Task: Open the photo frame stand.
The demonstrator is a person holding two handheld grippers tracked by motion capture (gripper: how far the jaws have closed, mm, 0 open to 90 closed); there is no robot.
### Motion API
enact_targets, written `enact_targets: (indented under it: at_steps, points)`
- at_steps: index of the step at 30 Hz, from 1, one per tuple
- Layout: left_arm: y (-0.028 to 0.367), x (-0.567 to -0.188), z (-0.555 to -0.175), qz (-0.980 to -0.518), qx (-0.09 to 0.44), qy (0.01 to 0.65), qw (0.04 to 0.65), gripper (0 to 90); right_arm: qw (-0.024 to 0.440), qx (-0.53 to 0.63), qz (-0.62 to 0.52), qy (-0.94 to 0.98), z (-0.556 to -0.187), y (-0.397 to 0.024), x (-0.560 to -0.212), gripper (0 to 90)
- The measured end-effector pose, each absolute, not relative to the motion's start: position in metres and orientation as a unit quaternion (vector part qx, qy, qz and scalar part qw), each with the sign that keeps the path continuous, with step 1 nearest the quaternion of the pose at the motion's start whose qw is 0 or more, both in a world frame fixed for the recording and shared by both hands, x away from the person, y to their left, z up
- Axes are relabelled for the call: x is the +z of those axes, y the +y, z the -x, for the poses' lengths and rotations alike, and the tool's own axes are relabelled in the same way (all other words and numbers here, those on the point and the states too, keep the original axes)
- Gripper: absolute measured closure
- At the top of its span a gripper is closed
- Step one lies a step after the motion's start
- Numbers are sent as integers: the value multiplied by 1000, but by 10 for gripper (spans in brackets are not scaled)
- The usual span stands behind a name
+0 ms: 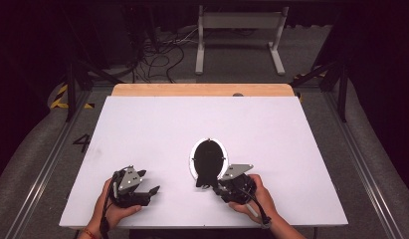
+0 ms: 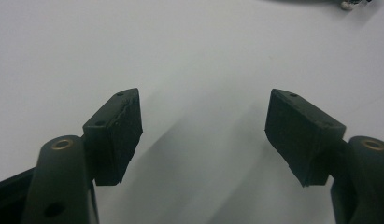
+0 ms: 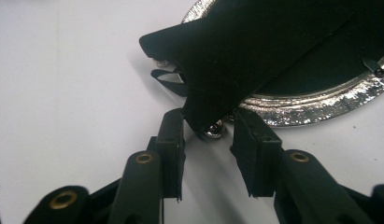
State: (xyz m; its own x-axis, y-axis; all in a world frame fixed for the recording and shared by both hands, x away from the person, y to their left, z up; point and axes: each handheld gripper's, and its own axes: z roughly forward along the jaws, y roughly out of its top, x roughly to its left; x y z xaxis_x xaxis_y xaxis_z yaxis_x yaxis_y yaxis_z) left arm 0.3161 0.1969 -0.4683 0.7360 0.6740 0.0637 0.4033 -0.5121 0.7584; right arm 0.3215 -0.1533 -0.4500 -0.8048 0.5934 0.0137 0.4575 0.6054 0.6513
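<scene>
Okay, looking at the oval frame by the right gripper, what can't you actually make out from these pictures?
- Oval frame: face side, turned down to the table.
- Black stand flap, right gripper view: hides the ball foot's join.
- Right gripper: pad contact unclear.
- Frame's far rim, cut by that view's edge.

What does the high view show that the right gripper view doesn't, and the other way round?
High view: the whole white table, the left gripper open above it, and floor cables beyond. Right gripper view: the glitter of the silver rim and a small metal stud between the jaws. Both: the oval picture frame lying face down, its black stand, and the right gripper with its jaws either side of that stand's tip.
</scene>
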Motion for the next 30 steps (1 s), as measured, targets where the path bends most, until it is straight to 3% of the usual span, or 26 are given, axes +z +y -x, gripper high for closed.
enact_targets:
  at_steps: [8, 16, 25, 30]
  points:
    - [197, -468, -316, -852, 179, 314, 379, 280, 65, 366, -310, 875, -325, -161, -453, 678]
    - [196, -468, -316, -854, 178, 311, 377, 275, 15, 405, -340, 848, -332, -171, -455, 628]
    - [194, -469, -317, -854, 181, 313, 373, 260, -80, 466, -378, 796, -348, -181, -465, 545]
    - [192, -469, -317, -856, 183, 310, 372, 257, -120, 484, -394, 772, -354, -184, -468, 553]
